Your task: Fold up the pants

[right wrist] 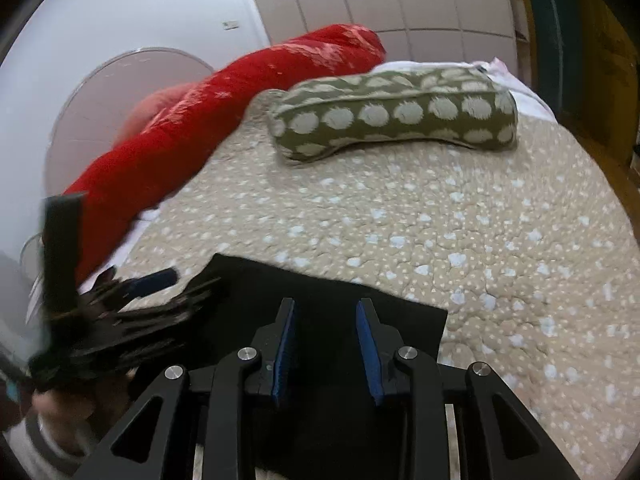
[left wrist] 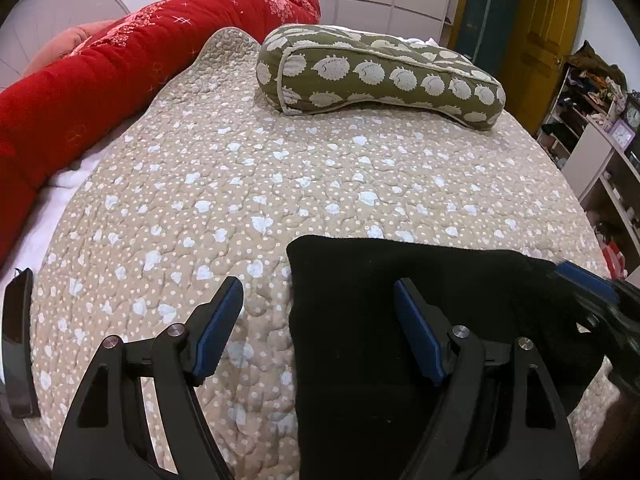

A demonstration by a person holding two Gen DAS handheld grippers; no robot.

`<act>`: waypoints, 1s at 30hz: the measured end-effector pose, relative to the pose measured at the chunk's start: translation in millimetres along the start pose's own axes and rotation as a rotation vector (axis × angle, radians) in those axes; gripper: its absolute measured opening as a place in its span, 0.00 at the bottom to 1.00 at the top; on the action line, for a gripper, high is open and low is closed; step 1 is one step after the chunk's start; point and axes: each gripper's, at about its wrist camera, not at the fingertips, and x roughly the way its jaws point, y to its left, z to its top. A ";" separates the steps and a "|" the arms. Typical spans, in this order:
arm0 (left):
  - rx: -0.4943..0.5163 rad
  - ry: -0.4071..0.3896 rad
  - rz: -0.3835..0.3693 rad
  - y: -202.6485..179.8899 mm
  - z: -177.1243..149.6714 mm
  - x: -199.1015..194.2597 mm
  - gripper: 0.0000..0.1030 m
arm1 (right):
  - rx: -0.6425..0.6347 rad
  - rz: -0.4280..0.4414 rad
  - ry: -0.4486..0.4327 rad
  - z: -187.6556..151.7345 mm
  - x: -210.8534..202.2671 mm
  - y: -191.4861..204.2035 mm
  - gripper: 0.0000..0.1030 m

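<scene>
1 black pants [left wrist: 400, 320], 2 grippers: left [left wrist: 318, 308], right [right wrist: 326, 326], both agape.

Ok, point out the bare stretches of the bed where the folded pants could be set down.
Most open: the quilt between the black pants and the hedgehog pillow. Another bare patch lies left of the pants, ahead of the left gripper, bounded by the red bolster. Crowded: the near edge, where both grippers meet the pants; a dark phone lies far left.

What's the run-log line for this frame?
task: fold pants | black pants folded flat on quilt | left tongs open, empty | right tongs open, empty, over pants
</scene>
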 end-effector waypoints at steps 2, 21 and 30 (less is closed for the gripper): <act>0.003 0.000 0.005 -0.9 -0.4 -0.5 0.76 | -0.025 -0.020 0.023 -7.4 -9.4 5.9 0.29; 0.023 -0.015 0.011 -3.3 -17.4 -34.7 0.76 | 0.014 -0.047 0.011 -47.4 -46.2 -0.9 0.29; 0.030 -0.005 -0.032 -12.7 -38.7 -47.1 0.76 | 0.051 -0.061 0.030 -39.1 -20.6 -5.2 0.29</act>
